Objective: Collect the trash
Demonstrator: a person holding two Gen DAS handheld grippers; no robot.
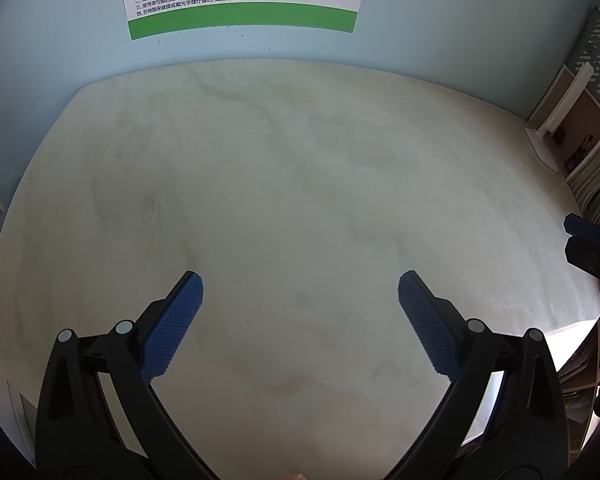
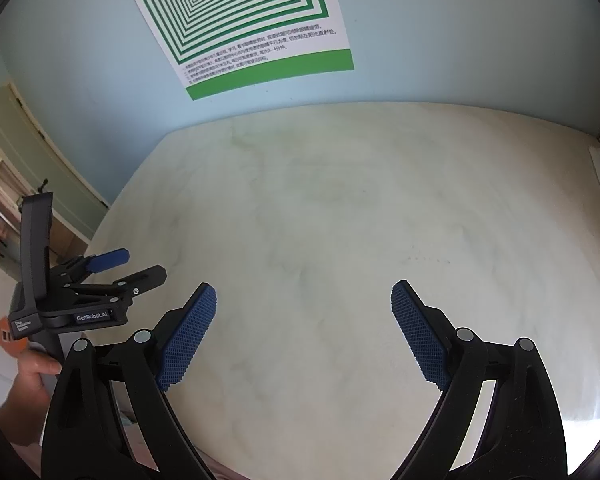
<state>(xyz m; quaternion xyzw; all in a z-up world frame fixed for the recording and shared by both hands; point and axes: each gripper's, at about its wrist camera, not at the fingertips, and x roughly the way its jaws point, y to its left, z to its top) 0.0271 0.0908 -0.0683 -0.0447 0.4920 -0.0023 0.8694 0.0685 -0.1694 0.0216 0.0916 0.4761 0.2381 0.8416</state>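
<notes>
Honestly, I find no trash ahead of either claw: left gripper and right gripper gape empty over the bare table. I risk closing on nothing.

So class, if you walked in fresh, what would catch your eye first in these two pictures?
First, the green-and-white striped poster on the pale blue wall behind the table. Next, the open right gripper with blue pads, low in the right view, and the left gripper held over the table's left edge. No trash shows.
</notes>
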